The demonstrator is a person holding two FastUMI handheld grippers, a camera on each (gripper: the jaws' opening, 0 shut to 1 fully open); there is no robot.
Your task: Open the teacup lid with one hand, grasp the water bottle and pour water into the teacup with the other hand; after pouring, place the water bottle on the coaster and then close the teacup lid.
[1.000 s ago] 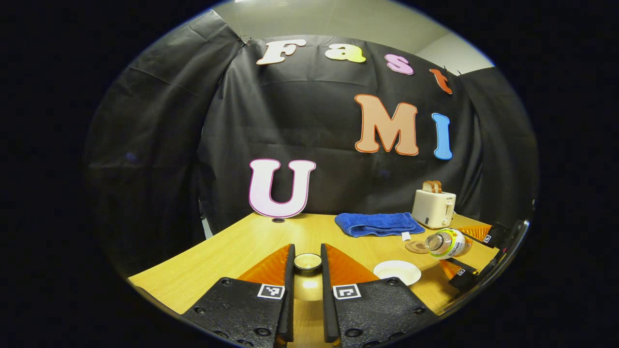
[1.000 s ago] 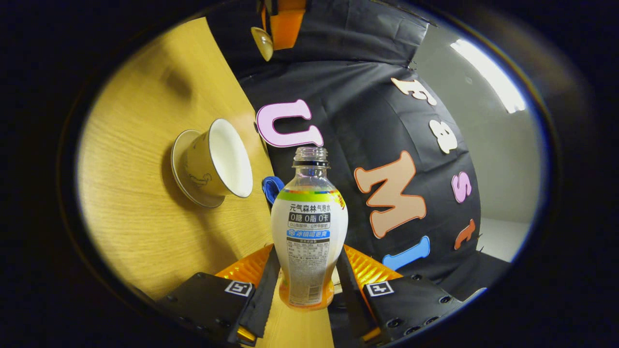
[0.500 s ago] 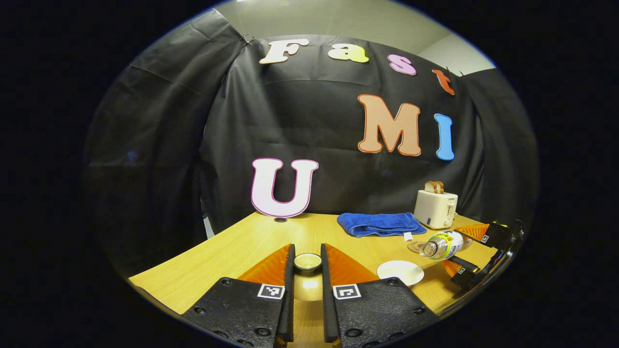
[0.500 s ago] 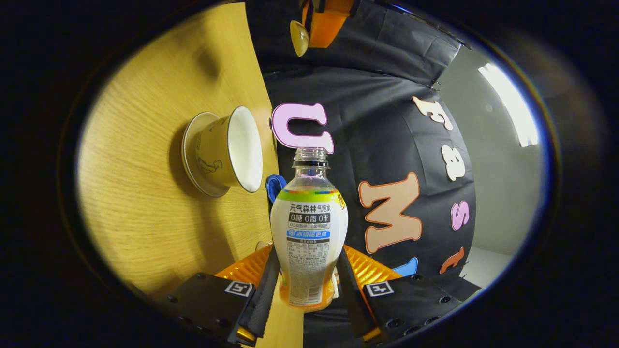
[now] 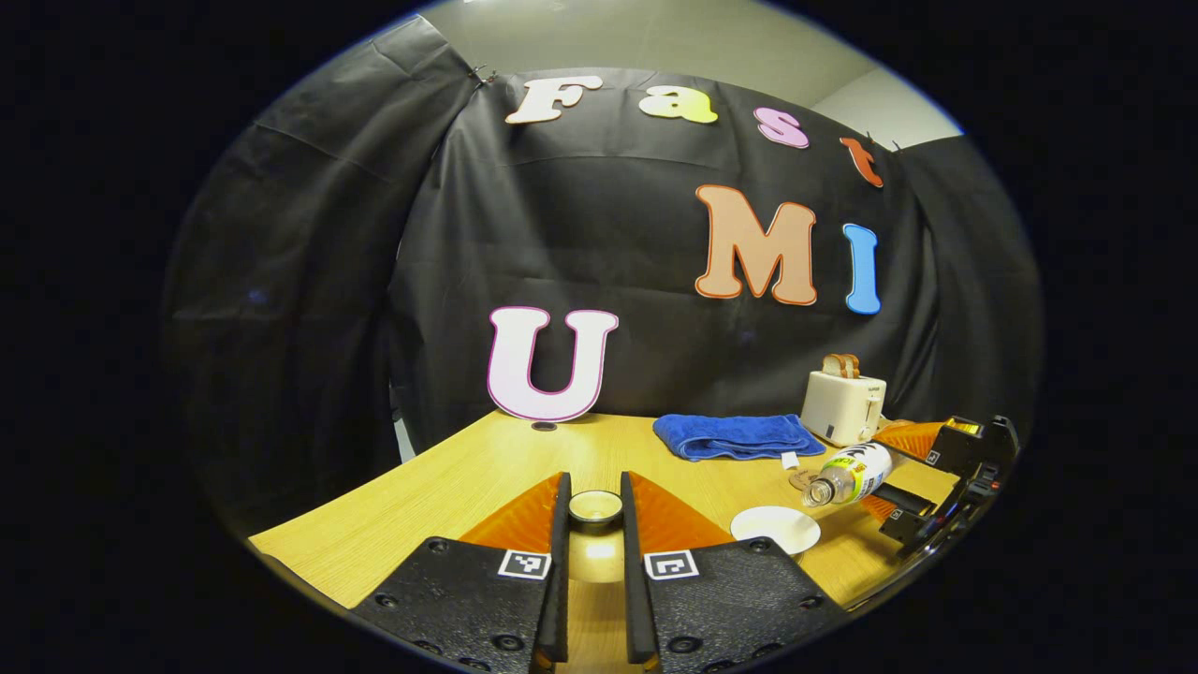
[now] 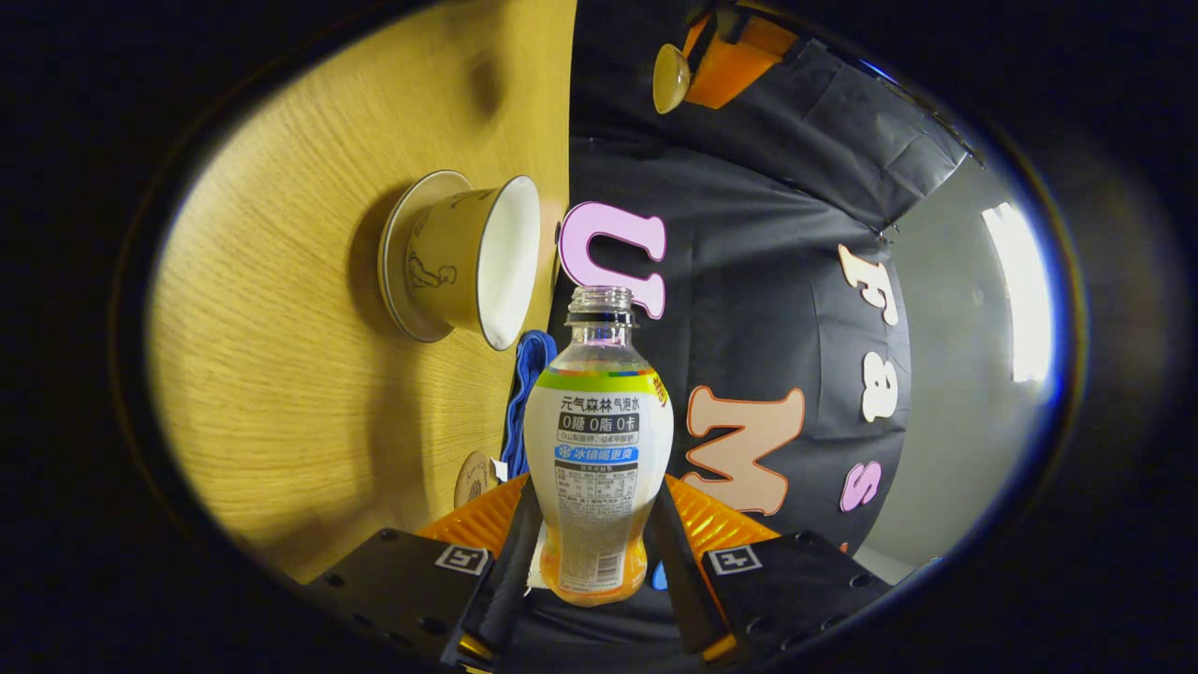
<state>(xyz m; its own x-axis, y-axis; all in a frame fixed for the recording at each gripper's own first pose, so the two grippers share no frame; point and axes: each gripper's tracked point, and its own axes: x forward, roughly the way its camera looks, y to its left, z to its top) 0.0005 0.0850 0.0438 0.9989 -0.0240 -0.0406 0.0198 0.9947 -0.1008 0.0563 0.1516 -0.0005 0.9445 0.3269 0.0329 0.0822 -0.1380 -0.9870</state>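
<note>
Black cloth behind a light wooden bench point(image 5: 487, 473). Left tool point(image 5: 595, 524) at bottom centre of left gripper view, both fingers clamped on knob of teacup lid point(image 5: 595, 506), lid raised above bench. Right tool point(image 6: 590, 552) at bottom centre of right gripper view, both fingers pressing on lower body of water bottle point(image 6: 597, 440); same bottle point(image 5: 850, 473) at right of left gripper view, held in right tool point(image 5: 922, 477), lying nearly level, uncapped neck toward frame left. Teacup point(image 5: 775, 527) at lower right of left gripper view, uncovered, below and just left of bottle mouth; in right gripper view, teacup point(image 6: 468, 257) on its saucer at upper left. Coaster point(image 6: 475, 477) on bench, lower centre-left of right gripper view, beside blue towel point(image 5: 735, 434). Toaster point(image 5: 842, 405) at right of left gripper view, behind bottle.
</note>
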